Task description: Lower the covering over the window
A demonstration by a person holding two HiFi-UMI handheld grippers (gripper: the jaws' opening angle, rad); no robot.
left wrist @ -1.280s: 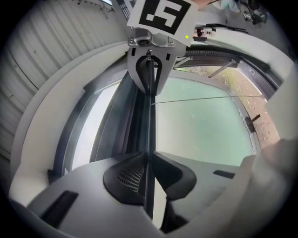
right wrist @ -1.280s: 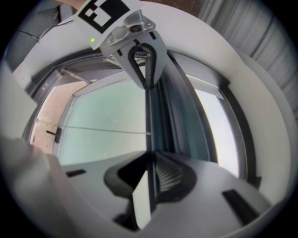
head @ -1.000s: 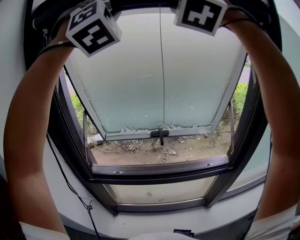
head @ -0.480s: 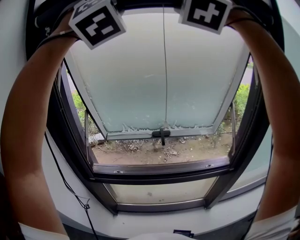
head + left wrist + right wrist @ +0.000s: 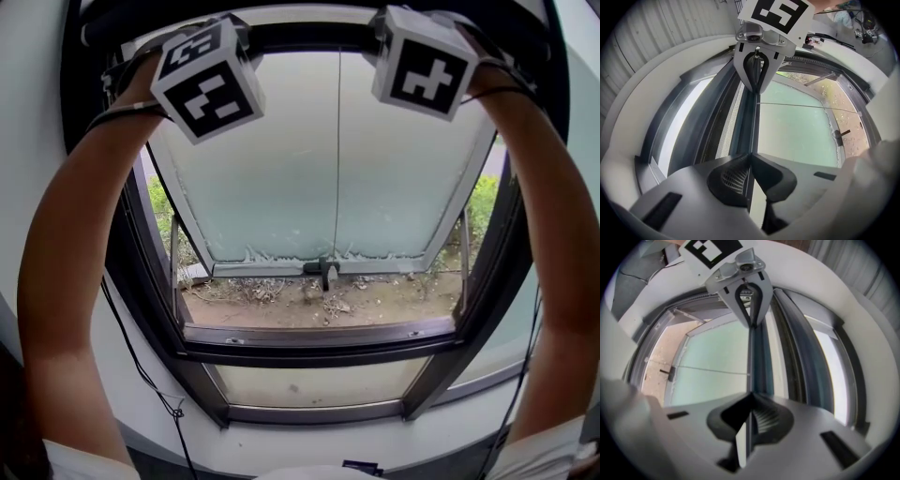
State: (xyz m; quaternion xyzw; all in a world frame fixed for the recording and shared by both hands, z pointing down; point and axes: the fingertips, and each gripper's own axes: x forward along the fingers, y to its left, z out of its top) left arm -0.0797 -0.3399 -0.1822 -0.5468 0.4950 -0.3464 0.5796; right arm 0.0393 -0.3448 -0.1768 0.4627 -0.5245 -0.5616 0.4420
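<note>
Both the left gripper (image 5: 751, 155) and the right gripper (image 5: 750, 393) clamp the blind's rail (image 5: 748, 119) atop the window (image 5: 328, 169), jaws just closing on it. Lowering seems barely begun; nearly all the glass lies uncovered.

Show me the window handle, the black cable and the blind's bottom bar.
window handle (image 5: 321, 269), head view, its dark grip at the sash's lower edge.
black cable (image 5: 142, 373), head view, stretch on the wall.
blind's bottom bar (image 5: 748, 126), left gripper view, middle stretch.

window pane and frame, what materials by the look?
Pane: frosted glass, likely; pale green, matte, lets light through but nothing shows sharp behind it. Frame: dark painted metal, probably; smooth satin sheen, thin straight sections. Plastic can't be ruled out.
</note>
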